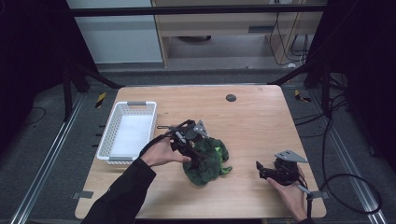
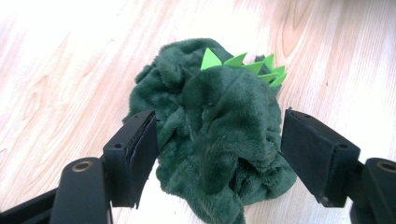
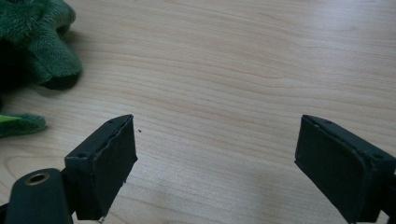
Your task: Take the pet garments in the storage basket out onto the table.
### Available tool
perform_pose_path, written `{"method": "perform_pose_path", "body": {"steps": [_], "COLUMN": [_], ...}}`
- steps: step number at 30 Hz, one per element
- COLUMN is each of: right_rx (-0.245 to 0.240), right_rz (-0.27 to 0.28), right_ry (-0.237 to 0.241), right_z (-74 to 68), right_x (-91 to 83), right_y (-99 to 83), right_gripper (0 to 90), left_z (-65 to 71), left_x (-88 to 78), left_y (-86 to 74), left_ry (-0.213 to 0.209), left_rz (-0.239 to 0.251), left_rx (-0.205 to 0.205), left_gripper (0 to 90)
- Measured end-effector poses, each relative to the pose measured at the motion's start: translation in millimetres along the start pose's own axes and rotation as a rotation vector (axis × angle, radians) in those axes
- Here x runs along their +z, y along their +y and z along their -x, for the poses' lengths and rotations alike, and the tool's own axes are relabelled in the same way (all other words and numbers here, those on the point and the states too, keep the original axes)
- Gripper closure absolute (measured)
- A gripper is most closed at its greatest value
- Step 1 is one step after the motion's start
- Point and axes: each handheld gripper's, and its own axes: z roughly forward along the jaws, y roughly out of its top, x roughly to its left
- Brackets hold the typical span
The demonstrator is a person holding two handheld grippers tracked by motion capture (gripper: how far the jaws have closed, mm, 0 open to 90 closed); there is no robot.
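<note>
Your left gripper (image 2: 217, 154) spreads its fingers wide around the green plush toy (image 2: 215, 135); your right gripper (image 3: 215, 163), at 4 o'clock on the tabletop (image 1: 252, 121), gapes wide over bare wood.

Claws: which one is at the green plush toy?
The left claw, open with the plush toy between its jaws. The right claw is open over bare table.

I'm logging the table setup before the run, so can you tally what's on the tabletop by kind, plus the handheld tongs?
Green plush toy: 1
White plastic basket: 1
Handheld tongs: 2, the left with its jaws open around the plush, the right open over bare wood
Dark round spot on the table, too small to identify: 1
Total: 5
</note>
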Motion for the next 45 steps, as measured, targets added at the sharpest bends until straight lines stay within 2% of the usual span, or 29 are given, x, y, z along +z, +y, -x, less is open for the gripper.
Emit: {"method": "perform_pose_path", "body": {"steps": [1, 2, 3, 4, 5, 6, 7, 9, 10, 11, 12, 13, 14, 16, 18, 20, 21, 23, 28, 30, 31, 32, 33, 34, 35, 36, 39, 42, 45], "right_rx": [0.000, 0.000, 0.000, 0.008, 0.008, 0.005, 0.005, 0.005, 0.006, 0.006, 0.006, 0.006, 0.006, 0.004, 0.004, 0.001, 0.001, 0.004, 0.004, 0.005, 0.005, 0.008, 0.008, 0.010, 0.010, 0.012, 0.013, 0.007, 0.005], "right_rz": [0.000, 0.000, 0.000, -0.001, -0.001, 0.000, 0.000, 0.000, 0.001, 0.001, 0.001, 0.000, 0.000, 0.001, 0.000, 0.001, 0.001, -0.001, 0.000, 0.001, 0.001, -0.002, -0.002, -0.003, -0.003, -0.002, -0.001, 0.000, 0.001], "right_ry": [0.000, 0.000, 0.000, 0.004, 0.004, 0.000, 0.000, 0.001, 0.001, 0.001, 0.000, 0.001, 0.001, -0.001, -0.001, -0.001, -0.001, -0.002, -0.003, -0.003, -0.003, -0.001, -0.001, 0.001, 0.001, 0.002, 0.003, 0.001, 0.001], "right_z": [0.0, -0.2, -0.2, -0.6, -0.6, -0.1, -0.1, -0.1, -0.1, 0.0, -0.2, -0.4, -0.4, -0.5, -0.6, -0.7, -0.7, -1.3, -1.2, -1.2, -1.3, -1.7, -1.7, -2.2, -2.2, -2.3, -2.3, -2.4, -2.5], "right_x": [0.0, 0.0, 0.0, -0.6, -0.6, -0.3, -0.3, -0.6, -0.5, -0.3, -0.3, -0.2, -0.2, 0.0, 0.1, 0.3, 0.3, 0.4, 0.5, 0.5, 0.6, 0.5, 0.5, 0.4, 0.4, 0.5, 0.5, 0.9, 0.9], "right_y": [0.0, -0.1, -0.1, 0.2, 0.2, 0.1, 0.1, 0.1, 0.1, 0.1, 0.1, 0.1, 0.1, 0.1, 0.1, 0.2, 0.2, 0.2, 0.3, 0.3, 0.2, 0.2, 0.2, 0.1, 0.1, 0.0, 0.0, -0.3, -0.4], "right_gripper": [12.4, 12.3, 12.3, 12.3, 12.3, 12.3, 12.3, 12.3, 12.2, 12.2, 12.2, 12.2, 12.2, 12.1, 12.1, 12.0, 12.0, 11.9, 11.8, 11.7, 11.7, 11.7, 11.7, 11.7, 11.7, 11.6, 11.6, 11.5, 11.5], "left_z": [0.4, 1.6, 1.6, 2.4, 2.4, 3.4, 3.4, 3.8, 3.7, 3.7, 3.4, 3.3, 3.3, 4.2, 5.0, 7.7, 7.7, 10.7, 16.9, 20.1, 20.1, 21.4, 21.4, 21.7, 21.7, 22.3, 23.3, 27.4, 29.6], "left_x": [-1.9, -7.1, -7.1, -12.7, -12.7, -18.2, -18.2, -23.6, -28.3, -28.3, -30.4, -34.1, -34.1, -37.7, -38.5, -40.3, -40.3, -42.0, -42.4, -41.8, -41.8, -40.8, -40.8, -39.7, -39.7, -39.0, -39.0, -37.9, -37.5], "left_y": [-1.2, -4.8, -4.8, -9.2, -9.2, -14.5, -14.5, -21.4, -29.2, -29.2, -33.4, -42.4, -42.4, -56.2, -60.8, -74.1, -74.1, -86.9, -103.3, -114.9, -114.9, -124.0, -124.0, -133.2, -133.2, -142.3, -151.1, -168.9, -175.8], "left_ry": [0.004, 0.029, 0.029, 0.040, 0.040, 0.061, 0.061, 0.076, 0.099, 0.099, 0.108, 0.122, 0.122, 0.150, 0.155, 0.181, 0.181, 0.199, 0.219, 0.234, 0.234, 0.239, 0.239, 0.241, 0.241, 0.243, 0.252, 0.269, 0.277], "left_rz": [0.009, 0.027, 0.027, 0.065, 0.065, 0.104, 0.104, 0.140, 0.180, 0.180, 0.202, 0.252, 0.252, 0.293, 0.301, 0.330, 0.330, 0.360, 0.387, 0.412, 0.412, 0.429, 0.429, 0.446, 0.446, 0.460, 0.471, 0.486, 0.498], "left_rx": [-0.007, -0.021, -0.021, -0.042, -0.042, -0.069, -0.069, -0.100, -0.137, -0.137, -0.158, -0.204, -0.204, -0.252, -0.265, -0.298, -0.298, -0.327, -0.360, -0.393, -0.393, -0.424, -0.424, -0.453, -0.453, -0.479, -0.495, -0.531, -0.541], "left_gripper": [26.7, 26.9, 27.1, 27.3, 27.2, 27.3, 27.3, 27.5, 27.7, 27.9, 28.0, 28.3, 28.6, 28.9, 28.9, 29.3, 29.4, 30.2, 32.6, 34.7, 35.4, 36.3, 36.9, 37.4, 37.8, 38.9, 39.7, 41.9, 42.4]}}
